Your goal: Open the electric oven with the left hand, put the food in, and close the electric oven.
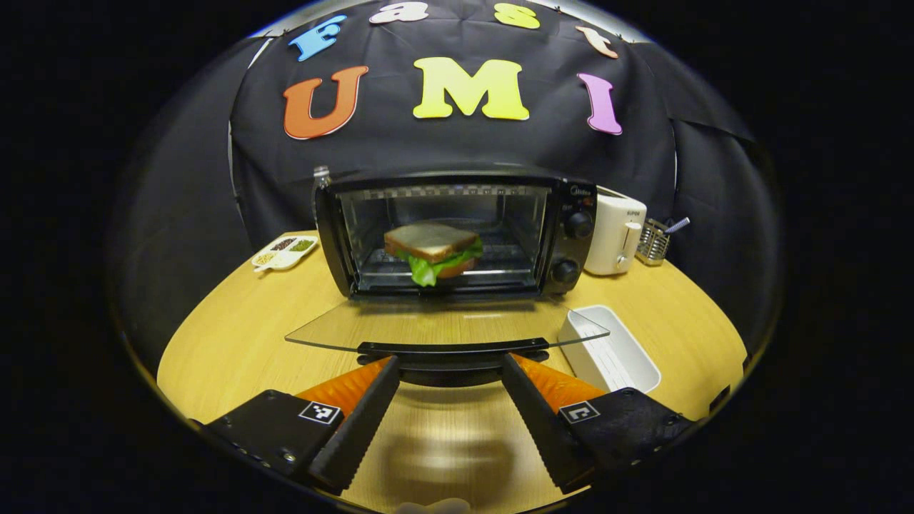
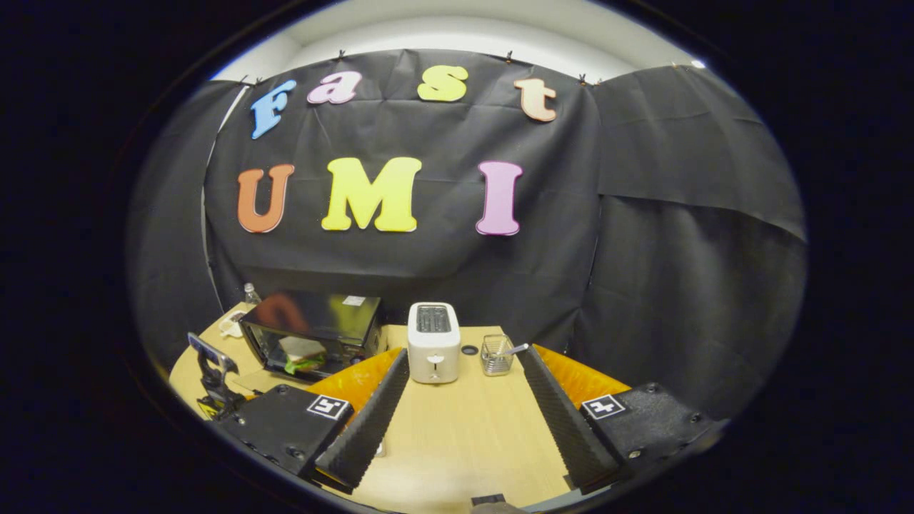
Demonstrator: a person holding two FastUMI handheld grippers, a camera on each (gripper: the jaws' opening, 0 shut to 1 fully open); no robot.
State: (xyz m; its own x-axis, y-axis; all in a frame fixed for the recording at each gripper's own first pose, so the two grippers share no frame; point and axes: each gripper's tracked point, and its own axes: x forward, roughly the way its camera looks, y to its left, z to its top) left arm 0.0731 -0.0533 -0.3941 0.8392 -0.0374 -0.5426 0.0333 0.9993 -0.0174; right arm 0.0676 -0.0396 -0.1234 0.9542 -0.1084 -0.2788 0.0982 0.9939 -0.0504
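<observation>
Glass oven door lies flat, sandwich on the wire rack; both grippers' jaws spread, holding nothing

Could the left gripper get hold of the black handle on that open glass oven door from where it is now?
Probably yes. The left gripper is open, with the black handle of the lowered glass oven door right at its fingertips, and nothing lies between them. The sandwich already sits inside the black electric oven.

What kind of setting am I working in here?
Likely a mock kitchen counter in a recording booth: a wooden table backed by black cloth, bearing an electric oven with a sandwich inside, and a white toaster.
</observation>
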